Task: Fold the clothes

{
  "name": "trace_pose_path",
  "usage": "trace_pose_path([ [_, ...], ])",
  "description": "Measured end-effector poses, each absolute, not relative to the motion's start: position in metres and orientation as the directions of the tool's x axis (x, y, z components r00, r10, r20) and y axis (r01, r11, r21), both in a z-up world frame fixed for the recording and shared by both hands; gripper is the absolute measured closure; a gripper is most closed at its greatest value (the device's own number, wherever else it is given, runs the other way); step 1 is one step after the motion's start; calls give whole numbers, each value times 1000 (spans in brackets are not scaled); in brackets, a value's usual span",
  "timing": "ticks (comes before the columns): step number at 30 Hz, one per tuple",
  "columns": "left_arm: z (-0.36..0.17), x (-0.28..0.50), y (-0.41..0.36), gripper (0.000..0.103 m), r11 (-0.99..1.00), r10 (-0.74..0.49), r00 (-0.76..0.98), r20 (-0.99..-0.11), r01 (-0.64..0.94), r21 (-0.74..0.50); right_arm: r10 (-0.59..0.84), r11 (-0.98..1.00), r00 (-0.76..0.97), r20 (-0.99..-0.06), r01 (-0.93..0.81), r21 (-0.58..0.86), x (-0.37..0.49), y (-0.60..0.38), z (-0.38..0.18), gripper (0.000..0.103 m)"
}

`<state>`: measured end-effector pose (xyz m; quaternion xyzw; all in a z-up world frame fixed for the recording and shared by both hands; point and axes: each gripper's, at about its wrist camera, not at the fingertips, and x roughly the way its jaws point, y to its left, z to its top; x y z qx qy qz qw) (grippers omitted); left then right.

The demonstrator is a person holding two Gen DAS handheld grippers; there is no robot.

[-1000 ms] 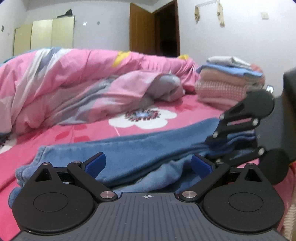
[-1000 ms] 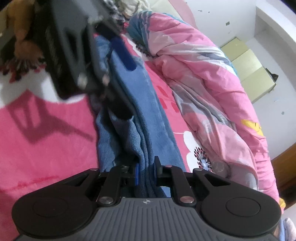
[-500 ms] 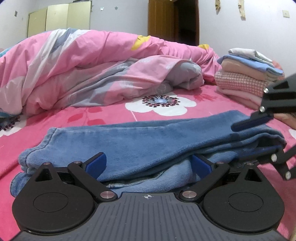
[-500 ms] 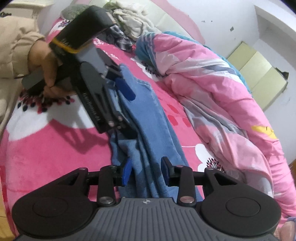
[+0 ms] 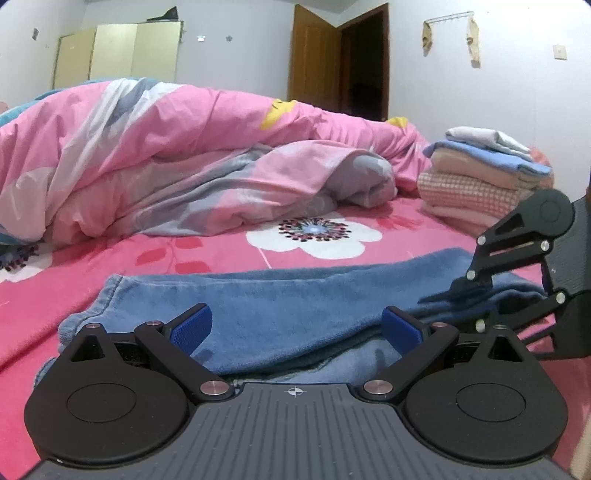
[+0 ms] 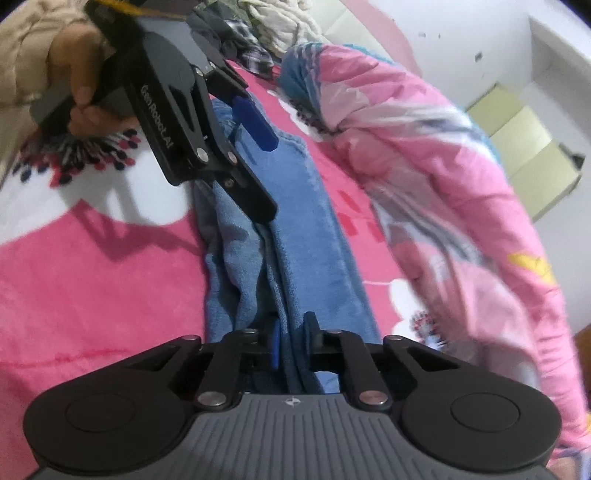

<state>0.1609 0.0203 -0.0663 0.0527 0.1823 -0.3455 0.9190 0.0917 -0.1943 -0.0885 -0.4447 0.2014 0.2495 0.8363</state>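
Blue fleece trousers (image 5: 295, 291) lie folded lengthwise in a long strip on the pink bed sheet (image 5: 184, 258). My left gripper (image 5: 295, 328) is open and wide at one end of the strip, its blue pads (image 5: 192, 325) on either side of the cloth without pressing it. In the right wrist view the trousers (image 6: 306, 229) run away from me. The right gripper (image 6: 293, 341) is at their other end, its jaws closing with a fold of blue cloth pinched between the pads. A person's hand (image 6: 81, 92) holds the left gripper (image 6: 258, 162).
A rumpled pink duvet (image 5: 166, 166) fills the back of the bed. A stack of folded clothes (image 5: 480, 177) sits at the back right. Unfolded garments (image 6: 258, 22) are heaped by the headboard. A wardrobe (image 5: 118, 55) and an open door (image 5: 332, 62) line the far wall.
The right jaws spread apart half a second ago and have narrowed again on the fold of blue cloth. The left gripper stays open at its end of the trousers.
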Motion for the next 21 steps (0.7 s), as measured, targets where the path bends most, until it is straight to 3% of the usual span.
trace_pose_path([
  [4, -69, 162, 22, 4, 765, -599, 703, -383, 644, -14, 278, 502, 791, -544, -603, -620, 87, -198, -78, 89],
  [6, -68, 163, 24, 4, 768, -599, 706, -379, 640, -21, 333, 530, 772, -541, -628, -570, 84, -202, -70, 74],
  [10, -68, 163, 27, 4, 768, -600, 707, -375, 641, -21, 343, 509, 760, -552, -644, -571, 90, -195, -75, 70],
  [14, -69, 164, 32, 4, 771, -595, 710, -377, 637, -17, 324, 512, 769, -551, -632, -582, 101, -194, -85, 76],
  [15, -69, 163, 34, 4, 771, -594, 710, -377, 637, -17, 326, 521, 770, -548, -630, -576, 101, -195, -84, 85],
  [17, -69, 163, 37, 3, 772, -594, 712, -375, 635, -17, 321, 514, 800, -507, -596, -616, 96, -194, -84, 92],
  [21, -70, 166, 39, 3, 779, -584, 715, -384, 627, -19, 250, 388, 900, -358, -432, -814, 76, -179, -111, 94],
])
